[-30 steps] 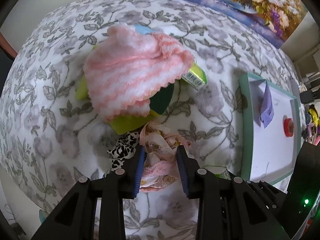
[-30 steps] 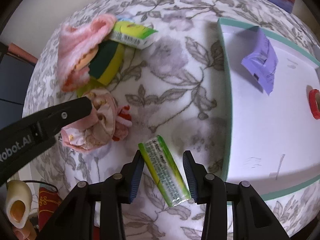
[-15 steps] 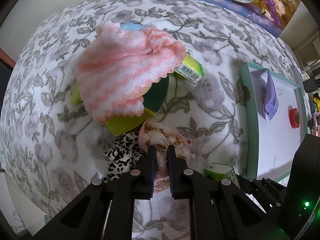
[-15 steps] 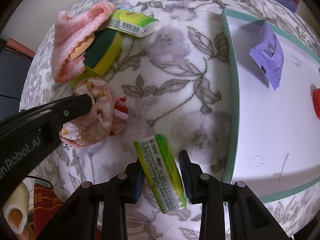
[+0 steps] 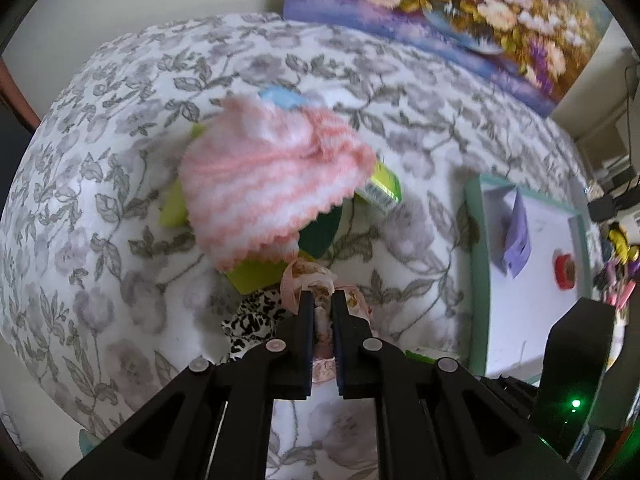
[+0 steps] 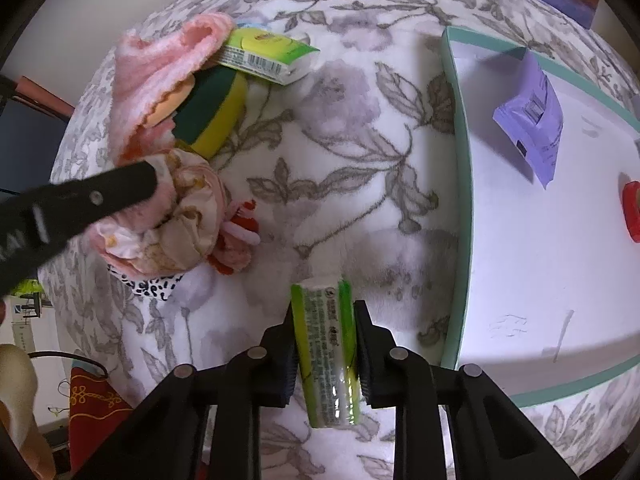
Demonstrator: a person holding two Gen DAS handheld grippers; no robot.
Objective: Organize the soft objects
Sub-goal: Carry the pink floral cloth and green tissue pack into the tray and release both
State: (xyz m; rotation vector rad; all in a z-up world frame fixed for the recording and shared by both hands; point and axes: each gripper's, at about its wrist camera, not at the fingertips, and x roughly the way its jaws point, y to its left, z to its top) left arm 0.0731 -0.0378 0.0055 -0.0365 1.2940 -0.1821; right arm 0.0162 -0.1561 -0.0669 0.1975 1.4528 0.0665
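Note:
My left gripper (image 5: 322, 294) is shut on a bunched pink floral cloth (image 5: 306, 276), held just over the flowered bedspread (image 5: 100, 208). The right wrist view shows that cloth (image 6: 188, 216) bundled under the left gripper's black finger (image 6: 100, 196). My right gripper (image 6: 322, 308) points down over a green tissue pack (image 6: 326, 344). Its jaws are closing, and both pads touch the pack's long sides. A pink-and-white striped knit cloth (image 5: 272, 176) lies beyond, draped over a green-and-yellow sponge (image 6: 216, 108). A leopard-print cloth (image 5: 256, 316) peeks out beside the left fingers.
A second green tissue pack (image 6: 264, 56) lies by the knit cloth. A small red-and-pink piece (image 6: 240, 236) sits next to the floral bundle. To the right is a white tray with a teal rim (image 6: 460, 200), holding a purple packet (image 6: 532, 116) and a red tape roll (image 6: 632, 208). A flower painting (image 5: 440, 12) leans behind.
The left jaws closed from wide apart onto the floral cloth and rose a little with it. The right jaws narrowed until they met the green pack's sides.

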